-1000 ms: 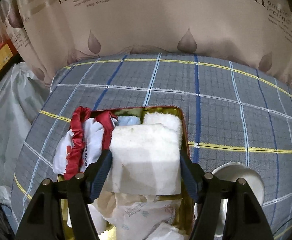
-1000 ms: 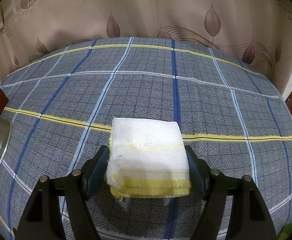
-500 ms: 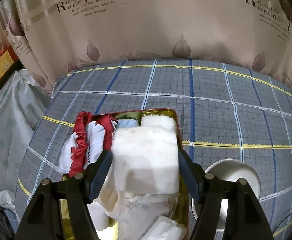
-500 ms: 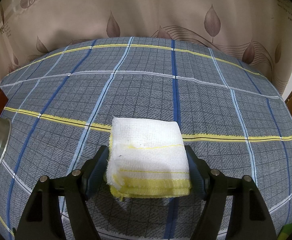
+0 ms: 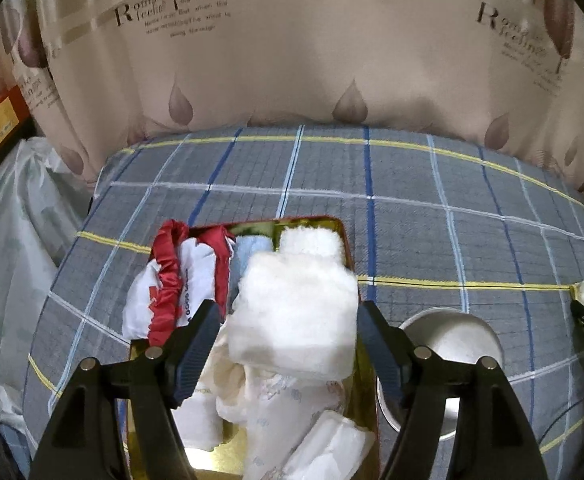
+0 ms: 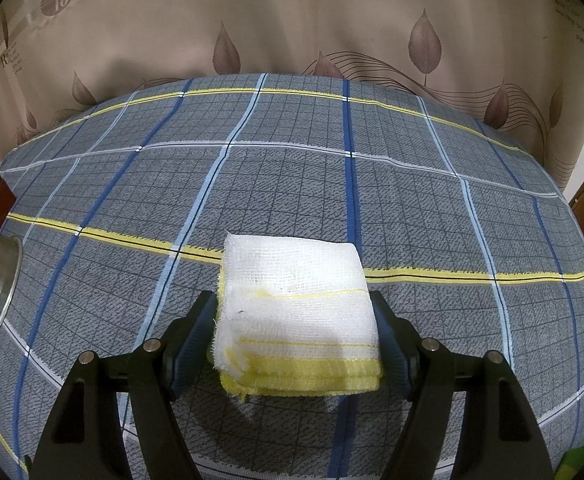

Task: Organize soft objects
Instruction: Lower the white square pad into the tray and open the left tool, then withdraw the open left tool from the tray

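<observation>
Left gripper (image 5: 290, 320) clamped on white folded cloth (image 5: 296, 316), held above gold tin (image 5: 362, 392) packed with soft items. Steel bowl (image 5: 452, 340) just beside tin. Right gripper (image 6: 294, 328) clamped on yellow-edged gauze cloth (image 6: 296, 304), over checked tablecloth (image 6: 432, 208).

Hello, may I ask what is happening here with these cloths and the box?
A person sorts soft items with two tools. The left hand-held gripper holds a white folded cloth above a gold tin already full of soft things. The right hand-held gripper grips a white and yellow gauze cloth over the checked tablecloth.
</observation>
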The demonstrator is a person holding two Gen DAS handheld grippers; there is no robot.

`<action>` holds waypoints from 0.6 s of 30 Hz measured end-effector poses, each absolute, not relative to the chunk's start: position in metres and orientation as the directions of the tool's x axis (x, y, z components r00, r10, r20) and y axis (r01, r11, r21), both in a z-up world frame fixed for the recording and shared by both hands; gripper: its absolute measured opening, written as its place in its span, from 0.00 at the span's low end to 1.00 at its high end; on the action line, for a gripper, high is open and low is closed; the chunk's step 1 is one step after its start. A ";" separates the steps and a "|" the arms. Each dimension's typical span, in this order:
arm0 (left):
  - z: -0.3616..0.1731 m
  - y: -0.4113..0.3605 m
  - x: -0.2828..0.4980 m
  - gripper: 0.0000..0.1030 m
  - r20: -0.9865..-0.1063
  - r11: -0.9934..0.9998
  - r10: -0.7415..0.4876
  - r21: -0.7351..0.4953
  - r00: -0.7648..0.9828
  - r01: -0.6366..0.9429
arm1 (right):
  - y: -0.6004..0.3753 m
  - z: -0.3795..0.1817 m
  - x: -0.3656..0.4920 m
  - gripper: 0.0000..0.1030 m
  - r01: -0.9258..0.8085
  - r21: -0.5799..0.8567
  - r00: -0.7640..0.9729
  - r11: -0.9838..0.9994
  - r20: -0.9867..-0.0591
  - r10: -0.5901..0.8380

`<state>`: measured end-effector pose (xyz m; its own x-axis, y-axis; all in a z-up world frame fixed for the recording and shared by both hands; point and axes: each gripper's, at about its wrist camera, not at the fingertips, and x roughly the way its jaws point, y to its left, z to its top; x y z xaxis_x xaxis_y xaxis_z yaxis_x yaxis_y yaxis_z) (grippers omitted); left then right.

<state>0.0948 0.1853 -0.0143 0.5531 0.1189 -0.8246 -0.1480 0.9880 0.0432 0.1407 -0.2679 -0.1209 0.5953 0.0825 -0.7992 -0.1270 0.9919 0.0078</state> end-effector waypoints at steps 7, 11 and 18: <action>-0.016 0.190 0.093 0.73 -0.832 0.989 0.100 0.024 0.545 -0.145 | -0.267 -0.121 0.140 0.69 -0.127 0.006 0.595 0.992 -0.799 0.081; -0.017 0.191 0.086 0.73 -0.824 0.986 0.134 0.055 0.551 -0.159 | -0.268 -0.121 0.141 0.70 -0.127 0.006 0.595 0.992 -0.799 0.081; -0.014 0.184 0.070 0.73 -0.795 0.980 0.188 0.116 0.576 -0.159 | -0.269 -0.121 0.141 0.70 -0.127 0.006 0.596 0.992 -0.799 0.081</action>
<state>0.0699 0.1843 -0.0143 0.5764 0.1880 -0.7953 -0.1593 0.9804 0.1163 0.1405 -0.2686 -0.1212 0.5956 0.0807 -0.7992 -0.1269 0.9919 0.0056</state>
